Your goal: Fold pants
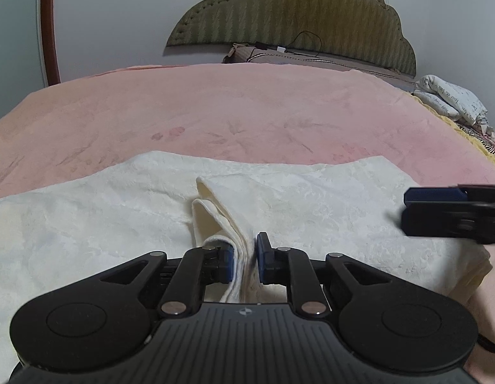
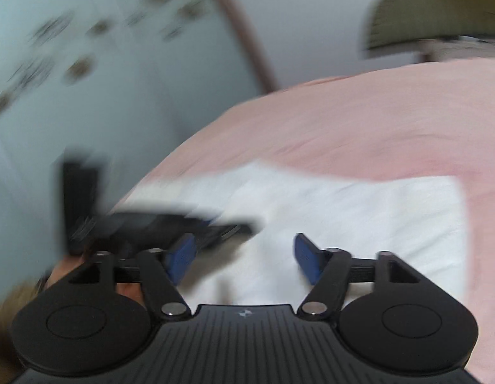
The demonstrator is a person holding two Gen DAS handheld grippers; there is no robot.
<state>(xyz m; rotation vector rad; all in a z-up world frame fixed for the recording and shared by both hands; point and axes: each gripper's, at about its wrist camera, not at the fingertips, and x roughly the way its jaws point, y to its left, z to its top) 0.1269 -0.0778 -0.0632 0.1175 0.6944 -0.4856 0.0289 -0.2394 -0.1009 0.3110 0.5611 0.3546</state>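
Cream-white pants lie spread flat on the pink bedspread. My left gripper is shut on a raised fold of the pants' near edge, pinched between its blue pads. My right gripper is open and empty, hovering over the pants; this view is blurred by motion. It shows at the right edge of the left wrist view. The left gripper appears as a dark blur in the right wrist view.
An olive quilted headboard and a pillow with a black cable stand at the far end of the bed. A white printed bundle lies at the bed's right edge. A wall and wooden frame stand at the left.
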